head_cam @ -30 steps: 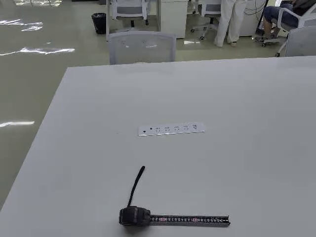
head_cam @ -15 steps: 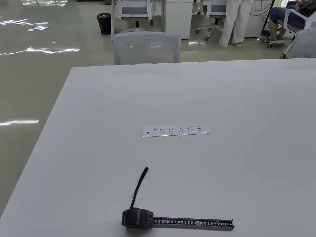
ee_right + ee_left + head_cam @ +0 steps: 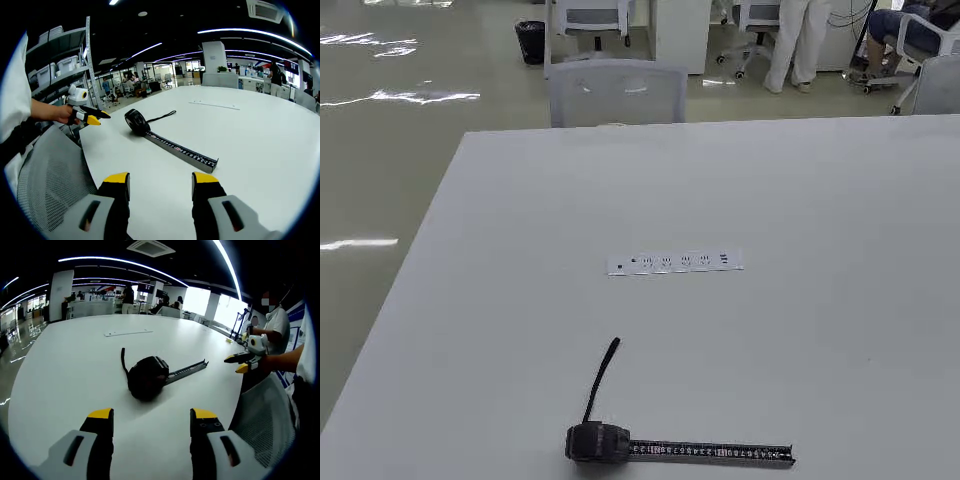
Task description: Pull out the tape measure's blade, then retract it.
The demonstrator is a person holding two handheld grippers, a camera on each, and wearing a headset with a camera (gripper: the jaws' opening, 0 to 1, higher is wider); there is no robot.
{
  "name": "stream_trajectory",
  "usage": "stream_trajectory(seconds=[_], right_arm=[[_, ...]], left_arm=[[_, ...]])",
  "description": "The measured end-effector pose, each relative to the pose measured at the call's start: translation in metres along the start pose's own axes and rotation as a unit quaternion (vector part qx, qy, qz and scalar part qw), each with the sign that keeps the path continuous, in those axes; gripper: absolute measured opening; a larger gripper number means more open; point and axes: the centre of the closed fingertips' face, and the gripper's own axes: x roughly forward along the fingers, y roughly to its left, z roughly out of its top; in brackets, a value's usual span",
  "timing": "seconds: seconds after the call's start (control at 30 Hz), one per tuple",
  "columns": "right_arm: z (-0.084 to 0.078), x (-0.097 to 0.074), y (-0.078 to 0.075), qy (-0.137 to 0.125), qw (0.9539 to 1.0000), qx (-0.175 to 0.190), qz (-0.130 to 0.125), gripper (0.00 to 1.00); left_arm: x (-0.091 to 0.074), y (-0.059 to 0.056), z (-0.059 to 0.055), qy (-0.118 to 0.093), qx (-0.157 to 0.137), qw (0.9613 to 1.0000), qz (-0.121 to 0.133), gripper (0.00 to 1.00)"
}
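A black tape measure [image 3: 596, 441] lies near the table's front edge, its blade [image 3: 712, 453] pulled out to the right and a black wrist strap [image 3: 600, 378] trailing away from me. In the left gripper view the case [image 3: 146, 377] lies ahead of my open left gripper [image 3: 151, 421], apart from it. In the right gripper view the blade [image 3: 181, 150] runs toward my open right gripper [image 3: 161, 186], its tip a short way ahead. Each gripper view also catches the other gripper [image 3: 239, 362], [image 3: 90, 118] held off the table's edge.
A white power strip [image 3: 675, 263] lies flat mid-table on the white table [image 3: 520, 250]. A grey mesh chair [image 3: 614, 93] stands at the far edge, another chair back [image 3: 52, 175] at the near edge. People stand and sit at the back right.
Only the head camera has shifted a little; the tape measure and its blade lie as before.
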Motion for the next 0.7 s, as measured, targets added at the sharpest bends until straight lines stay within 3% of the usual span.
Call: stream_trajectory(seconds=[0.13, 0.43, 0.7], right_arm=[[-0.002, 0.001, -0.003, 0.0, 1.0, 0.001, 0.0, 0.5], [0.0, 0.002, -0.008, 0.0, 1.0, 0.002, 0.0, 0.49], [-0.001, 0.005, -0.013, 0.001, 1.0, 0.001, 0.002, 0.49]], left_arm=[[0.005, 0.001, 0.005, -0.002, -0.003, 1.0, 0.008, 0.61], [0.015, 0.005, 0.005, 0.001, -0.023, 0.9995, 0.022, 0.63], [0.022, 0.002, 0.008, 0.001, -0.029, 0.9992, 0.027, 0.63]])
